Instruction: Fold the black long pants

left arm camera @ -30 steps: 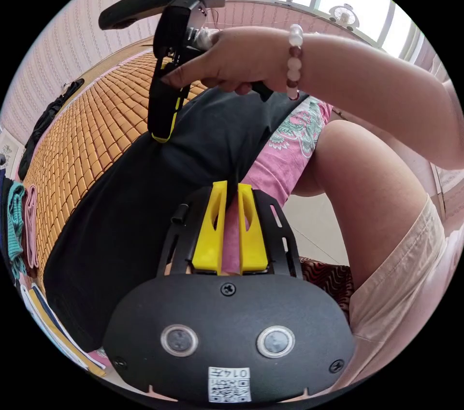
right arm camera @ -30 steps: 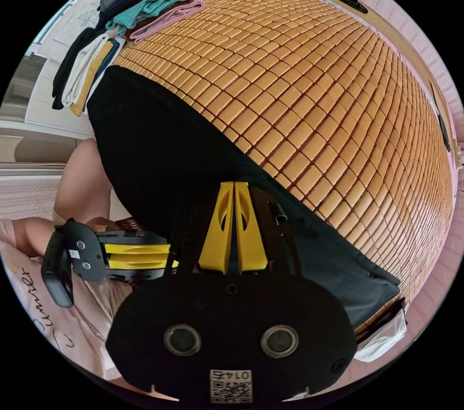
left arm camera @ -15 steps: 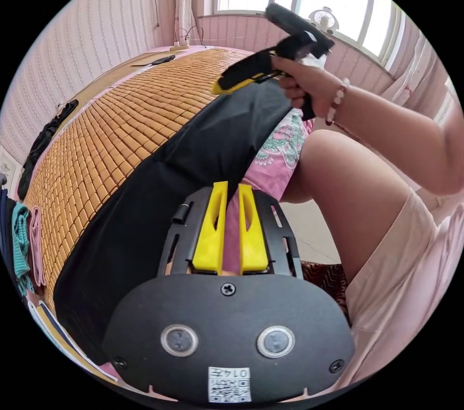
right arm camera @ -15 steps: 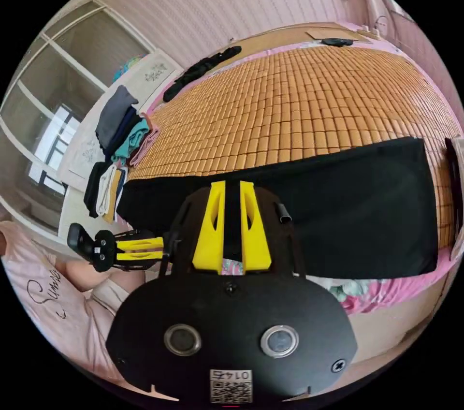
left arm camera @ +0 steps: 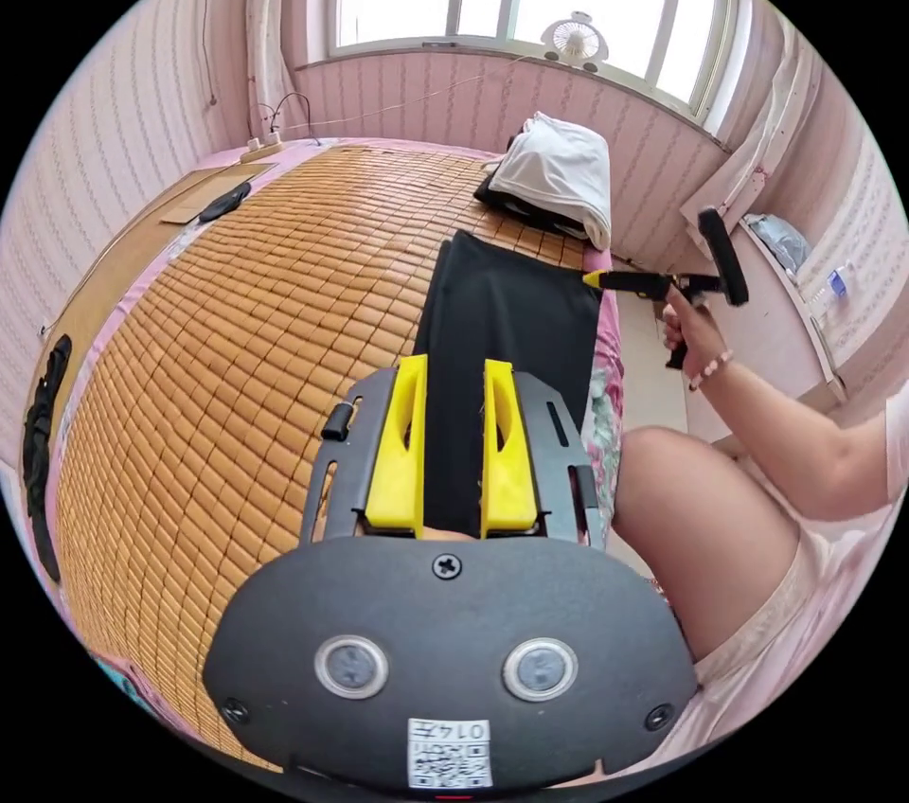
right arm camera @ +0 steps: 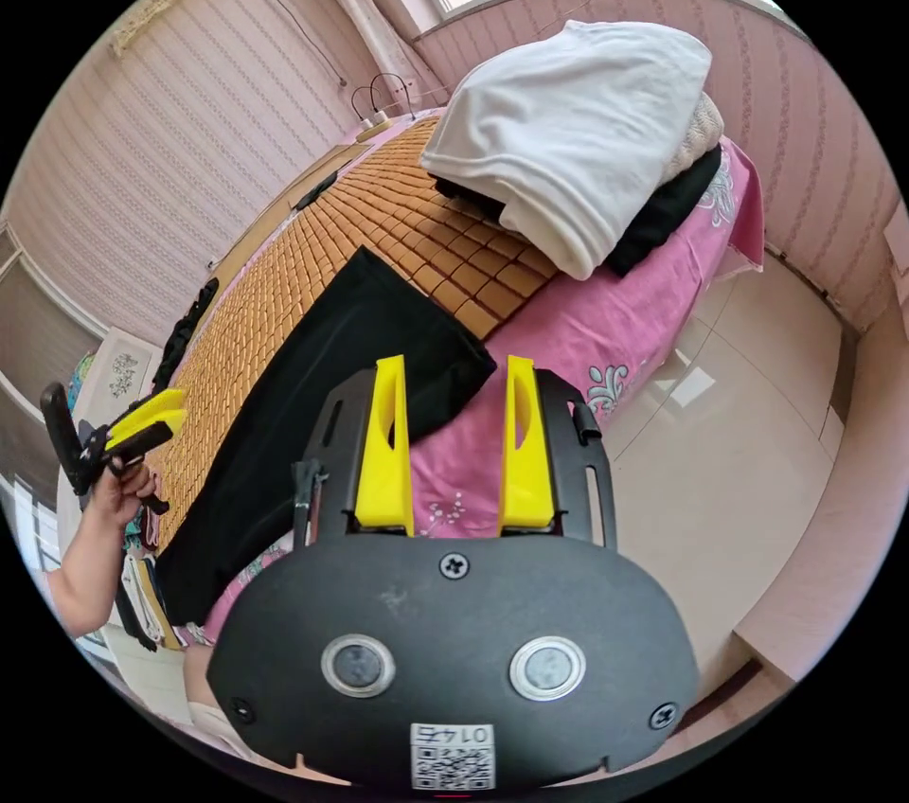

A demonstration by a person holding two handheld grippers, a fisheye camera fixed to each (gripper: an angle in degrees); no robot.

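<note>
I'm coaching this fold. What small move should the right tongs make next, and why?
Probably bring the right tongs down and in to close on the near corner of the black pants. Their jaws stand open and apart from the cloth, which lies flat in a long strip on the bamboo mat.

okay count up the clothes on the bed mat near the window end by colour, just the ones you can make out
Black: 2, the black long pants laid flat, and a dark garment under the pile.
White: 1, the white folded garment on top.
Cream: 1, a knit piece tucked behind it.
Total: 4
</note>
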